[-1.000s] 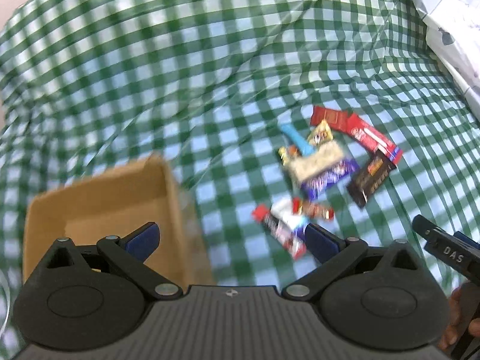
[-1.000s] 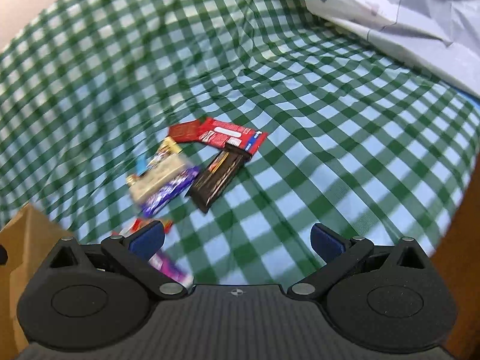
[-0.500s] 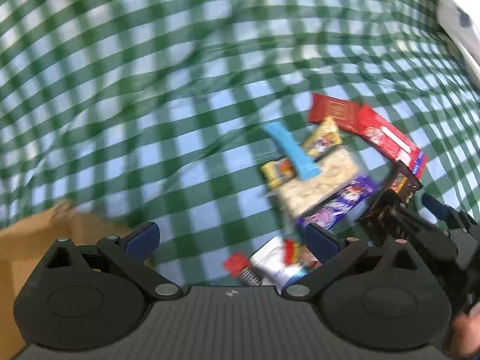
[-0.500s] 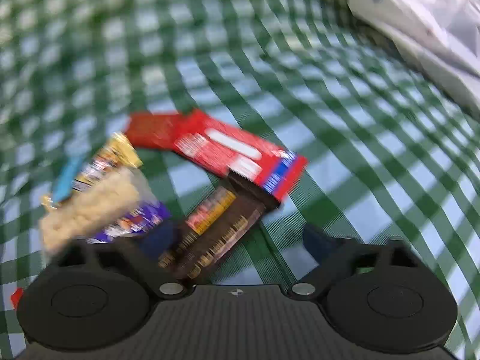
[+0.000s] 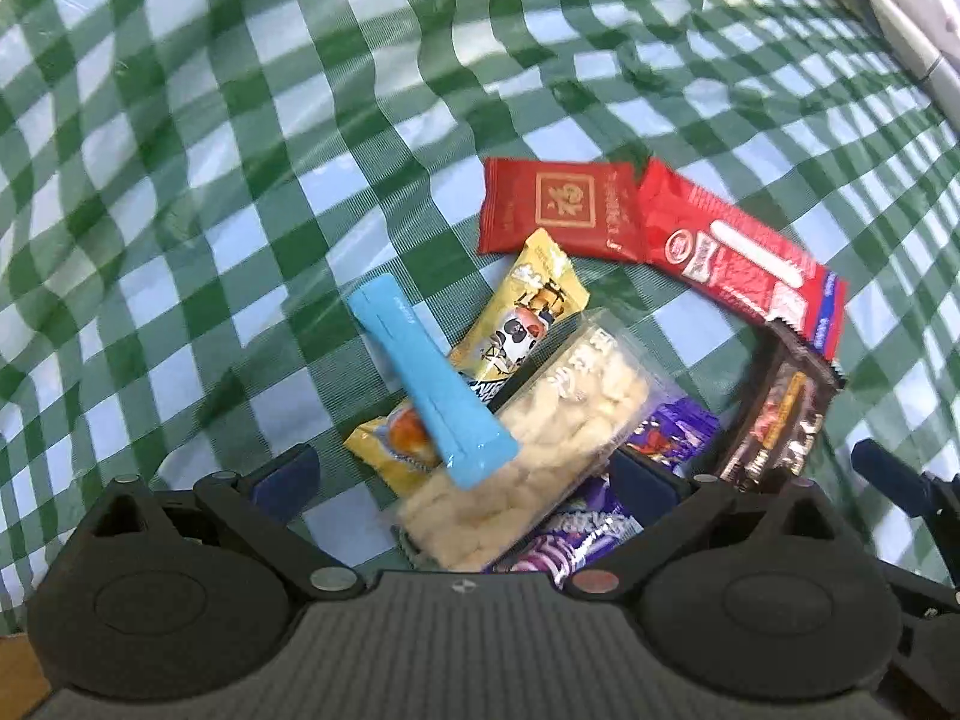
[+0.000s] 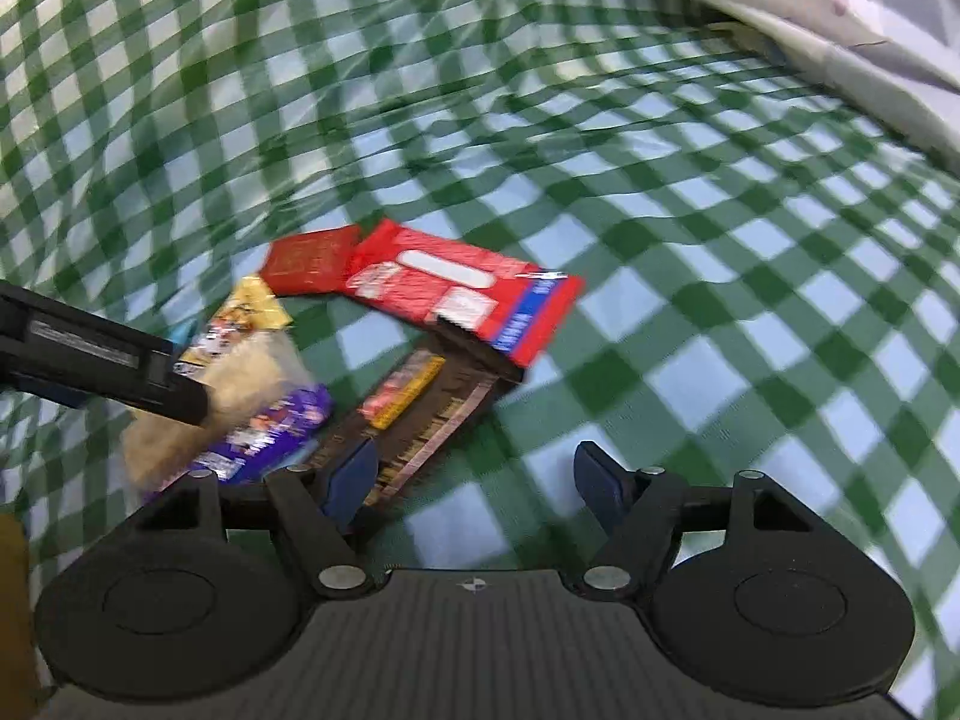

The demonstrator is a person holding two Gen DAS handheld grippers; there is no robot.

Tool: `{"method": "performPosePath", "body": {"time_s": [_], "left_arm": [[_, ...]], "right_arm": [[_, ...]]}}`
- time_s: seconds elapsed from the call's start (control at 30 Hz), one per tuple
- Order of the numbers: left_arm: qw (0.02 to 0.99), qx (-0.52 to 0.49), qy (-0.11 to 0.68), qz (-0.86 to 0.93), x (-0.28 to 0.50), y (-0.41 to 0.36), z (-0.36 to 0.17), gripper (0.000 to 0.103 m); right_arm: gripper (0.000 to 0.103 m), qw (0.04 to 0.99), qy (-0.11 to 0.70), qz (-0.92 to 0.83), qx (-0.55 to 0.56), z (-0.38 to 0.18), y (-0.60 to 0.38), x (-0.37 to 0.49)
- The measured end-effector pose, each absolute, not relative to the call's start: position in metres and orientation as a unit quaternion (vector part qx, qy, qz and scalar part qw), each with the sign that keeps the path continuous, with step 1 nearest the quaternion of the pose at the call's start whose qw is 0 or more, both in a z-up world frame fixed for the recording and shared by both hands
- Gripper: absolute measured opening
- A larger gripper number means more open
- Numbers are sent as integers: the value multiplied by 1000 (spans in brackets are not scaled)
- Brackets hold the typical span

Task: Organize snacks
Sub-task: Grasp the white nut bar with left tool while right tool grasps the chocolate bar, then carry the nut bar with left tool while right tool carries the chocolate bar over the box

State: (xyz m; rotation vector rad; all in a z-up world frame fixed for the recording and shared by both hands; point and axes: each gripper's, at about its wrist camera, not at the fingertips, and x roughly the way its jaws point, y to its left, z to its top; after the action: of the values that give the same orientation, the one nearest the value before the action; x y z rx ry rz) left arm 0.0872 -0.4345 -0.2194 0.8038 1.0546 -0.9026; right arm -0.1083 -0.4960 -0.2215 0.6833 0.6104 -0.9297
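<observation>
Over the green-and-white checked cloth, seen from the left wrist, the left gripper hangs with its jaws spread wide and empty above a heap of snacks. A blue stick pack lies across a yellow panda-print packet and a clear bag of pale puffed pieces. Behind them sit a dark red sachet and a long red wafer bar; a purple wrapper is half hidden under the clear bag, and a brown chocolate bar is partly covered by the gripper body. A pale sheet is cut off at the top right.

From the right wrist, the right gripper has just been opening a little; its jaws stand apart, gripping nothing, the left pad over the brown bar's near end. The left gripper's black finger juts in from the left, blocking part of the blurred clear bag. A tan edge at the left border is too cropped to name.
</observation>
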Motion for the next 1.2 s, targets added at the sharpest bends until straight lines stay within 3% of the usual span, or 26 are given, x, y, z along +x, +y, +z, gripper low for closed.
{"method": "performPosePath", "body": {"time_s": [0.07, 0.2, 0.23, 0.27, 0.3, 0.33, 0.37, 0.4, 0.47, 0.57, 0.8, 0.83, 0.87, 0.9, 0.93, 0.97, 1.0, 1.03, 1.07, 1.2], "left_arm": [[687, 365, 483, -402, 88, -440, -230, 103], [686, 333, 518, -387, 97, -440, -239, 103], [686, 324, 527, -382, 100, -437, -240, 98], [684, 313, 538, -381, 104, -433, -241, 86], [688, 304, 539, -379, 106, -428, -239, 83], [694, 298, 536, -377, 108, -422, -235, 68], [697, 291, 538, -376, 109, -415, -233, 56], [697, 282, 542, -375, 110, -408, -231, 52], [693, 261, 559, -373, 113, -390, -227, 44], [688, 248, 574, -369, 109, -367, -223, 42], [693, 263, 565, -363, 103, -354, -221, 44], [690, 270, 569, -358, 104, -357, -224, 61], [684, 279, 575, -351, 106, -362, -228, 88], [686, 285, 575, -342, 108, -367, -233, 93], [698, 285, 566, -334, 109, -369, -236, 90], [705, 286, 559, -329, 111, -372, -237, 77], [708, 281, 559, -327, 113, -373, -236, 72], [712, 265, 561, -329, 115, -371, -232, 45], [711, 254, 563, -336, 116, -370, -226, 42], [722, 236, 536, -369, 107, -354, -192, 40]], "right_arm": [[74, 790, 296, -436, 312, -225, -502, -99], [92, 786, 301, -446, 304, -232, -510, -85], [94, 785, 307, -447, 300, -234, -512, -80], [96, 785, 311, -447, 295, -236, -512, -76], [90, 786, 316, -452, 278, -238, -512, -72], [84, 789, 321, -456, 258, -237, -509, -69], [63, 791, 323, -459, 244, -235, -506, -68], [48, 793, 322, -459, 238, -233, -502, -70], [42, 796, 325, -445, 251, -231, -498, -78], [40, 792, 325, -438, 273, -226, -483, -93], [40, 782, 328, -450, 280, -230, -467, -118], [40, 780, 330, -453, 278, -230, -468, -117], [44, 779, 332, -455, 276, -230, -468, -114], [53, 779, 335, -453, 275, -230, -469, -111], [57, 780, 335, -451, 274, -232, -469, -110], [61, 782, 338, -450, 267, -234, -469, -108], [59, 785, 343, -452, 248, -235, -467, -104], [54, 787, 345, -454, 236, -235, -465, -105], [41, 789, 341, -454, 233, -233, -464, -107], [41, 795, 318, -445, 263, -220, -460, -123]]}}
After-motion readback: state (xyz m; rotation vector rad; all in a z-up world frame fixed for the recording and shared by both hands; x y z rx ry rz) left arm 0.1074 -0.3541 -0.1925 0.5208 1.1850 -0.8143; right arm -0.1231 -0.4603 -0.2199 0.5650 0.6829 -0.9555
